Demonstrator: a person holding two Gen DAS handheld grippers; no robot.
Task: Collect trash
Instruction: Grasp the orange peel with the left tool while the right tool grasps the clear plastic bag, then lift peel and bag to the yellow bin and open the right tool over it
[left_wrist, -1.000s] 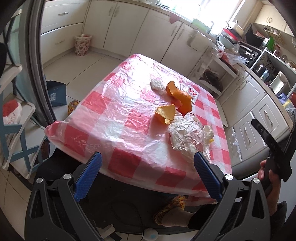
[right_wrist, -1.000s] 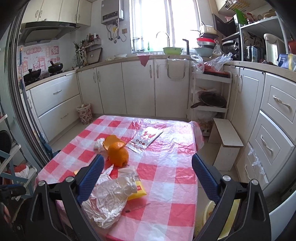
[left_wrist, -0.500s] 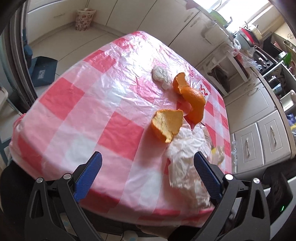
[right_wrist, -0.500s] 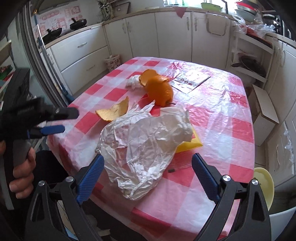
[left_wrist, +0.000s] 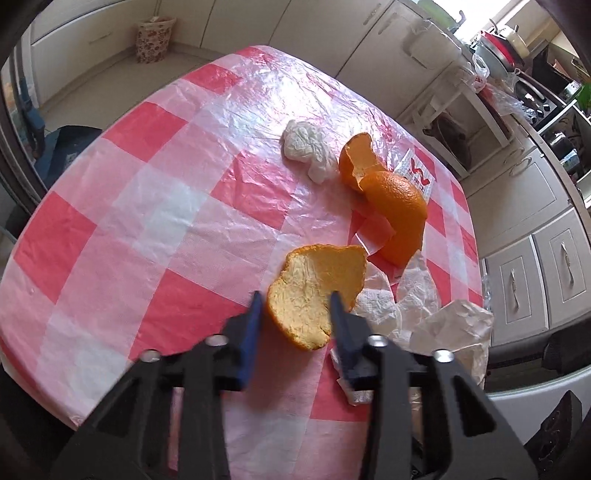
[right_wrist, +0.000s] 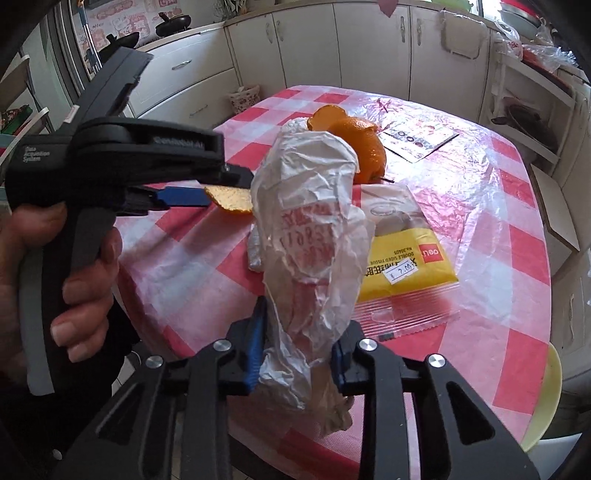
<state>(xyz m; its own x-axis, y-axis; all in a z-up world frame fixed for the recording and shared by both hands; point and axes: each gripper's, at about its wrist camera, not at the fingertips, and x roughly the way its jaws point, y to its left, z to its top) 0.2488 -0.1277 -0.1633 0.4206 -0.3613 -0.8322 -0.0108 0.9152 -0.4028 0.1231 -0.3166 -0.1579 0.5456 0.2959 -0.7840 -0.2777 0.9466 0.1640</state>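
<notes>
My left gripper is shut on a flat piece of orange peel just above the red-and-white checked tablecloth. The same peel shows in the right wrist view, pinched between the left gripper's blue pads. My right gripper is shut on a crumpled white plastic bag and holds it upright above the table. A larger curled orange peel and a crumpled white tissue lie farther back on the table.
A yellow tape packet in clear wrap and a printed flat packet lie on the table. A floral waste basket stands on the floor by the cabinets. A yellow stool is at the table's right edge.
Both grippers moved in over the table and closed. The left took hold of the orange peel piece. The right took hold of the white plastic bag and lifted it upright.
</notes>
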